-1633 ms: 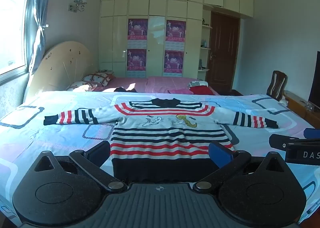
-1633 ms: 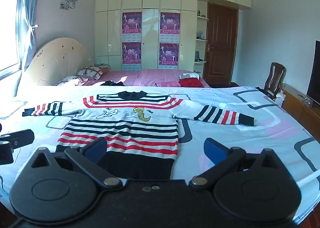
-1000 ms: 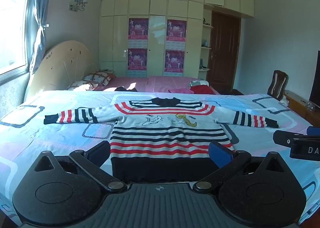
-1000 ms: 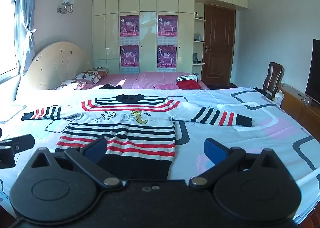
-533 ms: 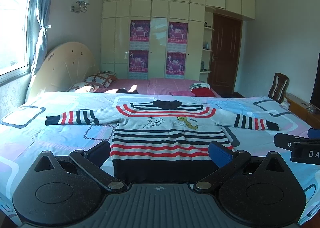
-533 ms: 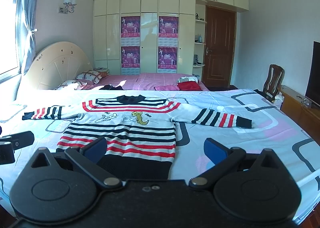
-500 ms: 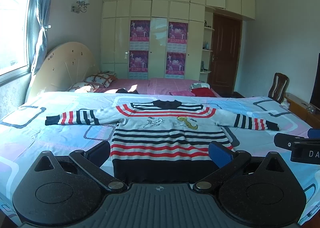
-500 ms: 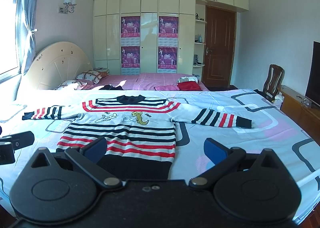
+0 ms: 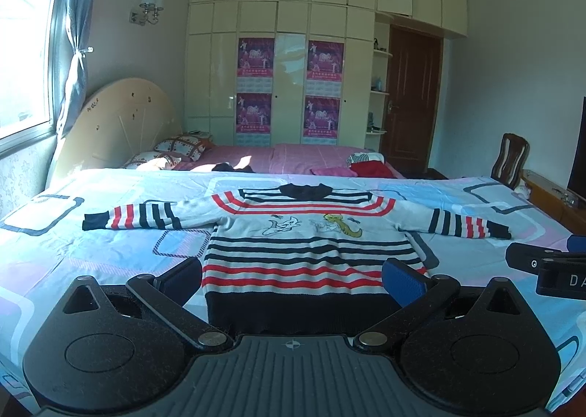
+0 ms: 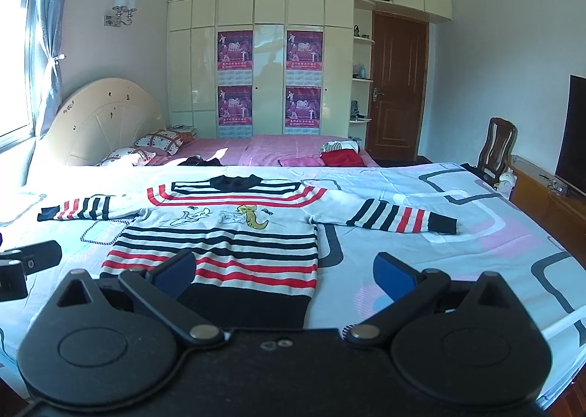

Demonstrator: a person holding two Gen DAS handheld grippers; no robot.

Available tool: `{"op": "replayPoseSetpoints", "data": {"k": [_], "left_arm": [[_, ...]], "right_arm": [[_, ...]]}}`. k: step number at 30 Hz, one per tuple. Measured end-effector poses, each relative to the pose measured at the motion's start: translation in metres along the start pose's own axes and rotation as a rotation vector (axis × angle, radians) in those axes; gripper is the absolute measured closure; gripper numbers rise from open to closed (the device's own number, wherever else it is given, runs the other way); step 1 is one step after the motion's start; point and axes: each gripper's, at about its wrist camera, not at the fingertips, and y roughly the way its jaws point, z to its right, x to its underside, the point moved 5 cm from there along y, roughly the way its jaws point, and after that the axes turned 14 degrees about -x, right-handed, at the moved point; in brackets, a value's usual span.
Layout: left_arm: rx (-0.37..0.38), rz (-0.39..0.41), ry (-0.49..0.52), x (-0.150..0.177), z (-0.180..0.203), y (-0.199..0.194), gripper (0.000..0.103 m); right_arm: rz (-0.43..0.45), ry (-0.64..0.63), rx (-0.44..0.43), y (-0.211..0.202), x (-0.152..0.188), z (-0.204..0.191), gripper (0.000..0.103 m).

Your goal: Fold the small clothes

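We held both claws over the near edge of the bed (image 9: pixel 91 255), which was covered by a pale blue sheet with grey and pink rounded rectangles. Behind the bed stood a cream wardrobe (image 9: pixel 289 61) with four purple posters on its doors, and to the right of the wardrobe a dark brown door (image 9: pixel 414 102). A cream headboard (image 9: pixel 117 124) stood at the bed's left end, with patterned pillows (image 9: pixel 175 149) in front of it.

The striped sweater (image 9: pixel 307 252) lay flat and face up on the bed, its navy collar toward the wardrobe and its dark hem toward us. Both sleeves were spread out to the sides. The left sleeve (image 9: pixel 132 217) lay straight along the sheet; the right sleeve (image 10: pixel 399 217) lay angled slightly toward the near edge. Cartoon figures were printed across the chest between the red and navy bands.

Our left claw (image 9: pixel 293 279) was spread wide, its two blue pads (image 9: pixel 401 281) framing the sweater's hem and gripping nothing. Our right claw (image 10: pixel 284 270) was likewise spread wide and empty: its left pad was above the hem's right part, its right pad above bare sheet to the sweater's right. Whether either claw touched the fabric we could not tell.
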Motion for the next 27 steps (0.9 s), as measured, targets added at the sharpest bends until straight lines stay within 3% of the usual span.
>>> {"op": "replayPoseSetpoints", "data": {"k": [27], "left_arm": [[-0.003,0.004,-0.004,0.0027,-0.0023,0.001,0.0]], "right_arm": [[0.0,-0.004,0.002,-0.0005,-0.0009,0.0019,0.0]]}}
